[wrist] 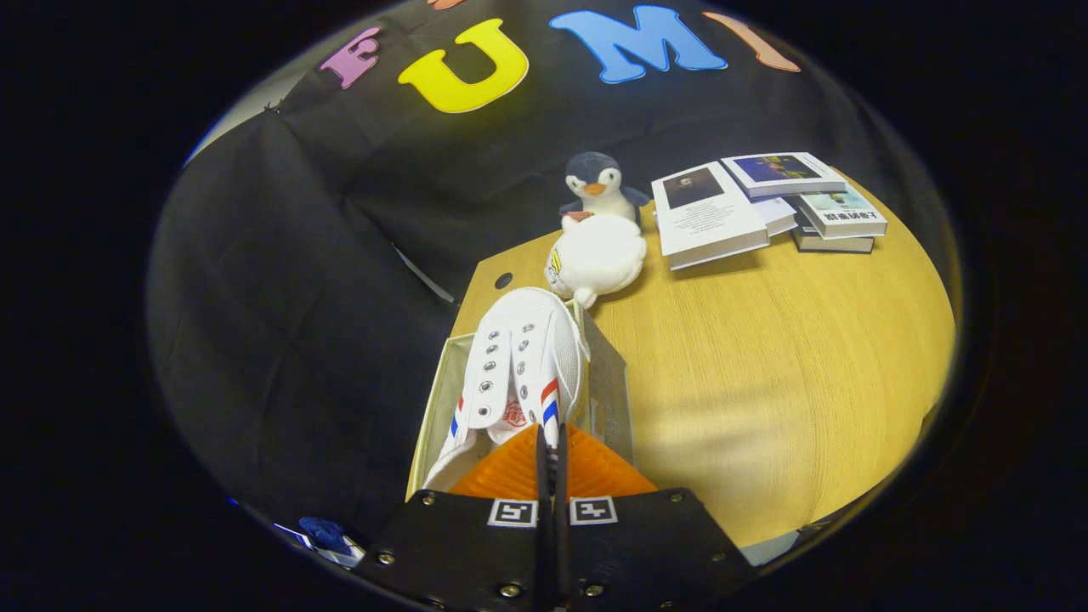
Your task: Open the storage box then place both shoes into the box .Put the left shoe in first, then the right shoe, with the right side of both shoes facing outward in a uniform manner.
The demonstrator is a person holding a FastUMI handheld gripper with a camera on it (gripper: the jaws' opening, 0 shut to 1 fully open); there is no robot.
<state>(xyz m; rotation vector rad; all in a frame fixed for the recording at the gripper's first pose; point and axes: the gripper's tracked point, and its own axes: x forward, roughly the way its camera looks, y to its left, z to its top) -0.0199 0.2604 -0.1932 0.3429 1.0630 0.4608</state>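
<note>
Gripper view is looking down along the claw [551, 442], whose two fingers are pressing together with barely a slit between them, pinching the heel edge of a white shoe [518, 374]. That shoe, with red and blue stripes on its sides and rows of metal eyelets, is hanging toe-forward just ahead of the fingers, above the open storage box [605, 382]. The box, pale and rectangular, is sitting at the left end of the surface [765, 374], its far wall rising just right of the shoe and its near left wall showing beside the shoe's sole.

The surface is a light wood-grain top with a rounded corner and a small dark hole near that corner. Beyond the shoe's toe, a white plush toy [595, 257] is lying on the wood, almost touching the box's far end, and a penguin plush [597, 189] is standing right behind it. Further right, well apart from the box, a loose stack of books [769, 208] is resting near the back edge, one spread flat with its pale cover up. Black cloth is draping the booth's wall behind and to the left of the surface.
</note>
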